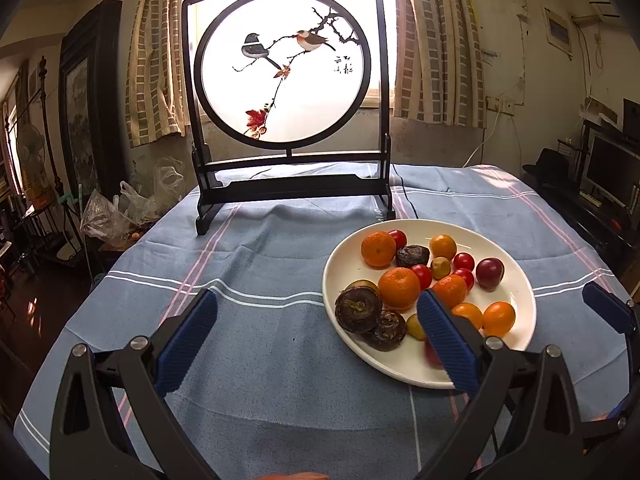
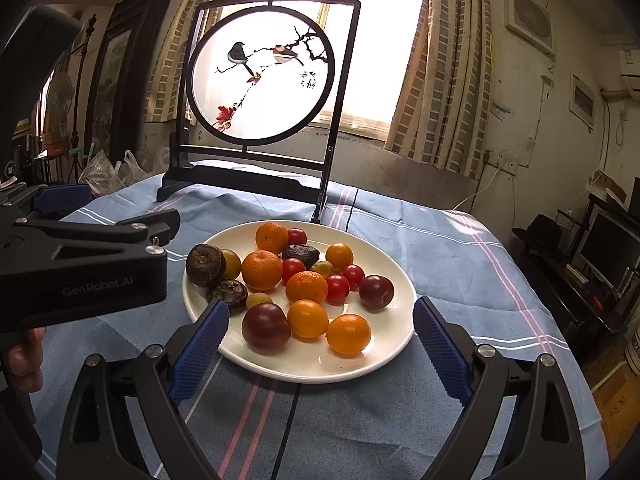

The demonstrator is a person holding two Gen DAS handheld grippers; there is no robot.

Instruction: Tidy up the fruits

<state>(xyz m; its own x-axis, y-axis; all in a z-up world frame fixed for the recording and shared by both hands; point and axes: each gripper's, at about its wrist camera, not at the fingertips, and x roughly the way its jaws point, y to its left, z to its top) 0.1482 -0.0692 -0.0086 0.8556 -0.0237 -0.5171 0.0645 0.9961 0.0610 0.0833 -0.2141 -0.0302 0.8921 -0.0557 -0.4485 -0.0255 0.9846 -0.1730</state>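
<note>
Tangerines (image 2: 261, 270), cherry tomatoes (image 2: 337, 289), plums (image 2: 266, 326) and dark water chestnuts (image 2: 205, 265) lie heaped on a white plate (image 2: 402, 320).

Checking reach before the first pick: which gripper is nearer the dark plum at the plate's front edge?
Right. The right gripper opens straight toward the dark plum, close before it. The left gripper sits off to its left over the cloth.

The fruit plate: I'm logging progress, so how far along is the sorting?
Nothing looks done: oranges, cherry tomatoes, plums and dark water chestnuts all sit mixed on the white plate. Nothing is in hand; the left gripper and right gripper are open and empty. All the sorting remains.
</note>
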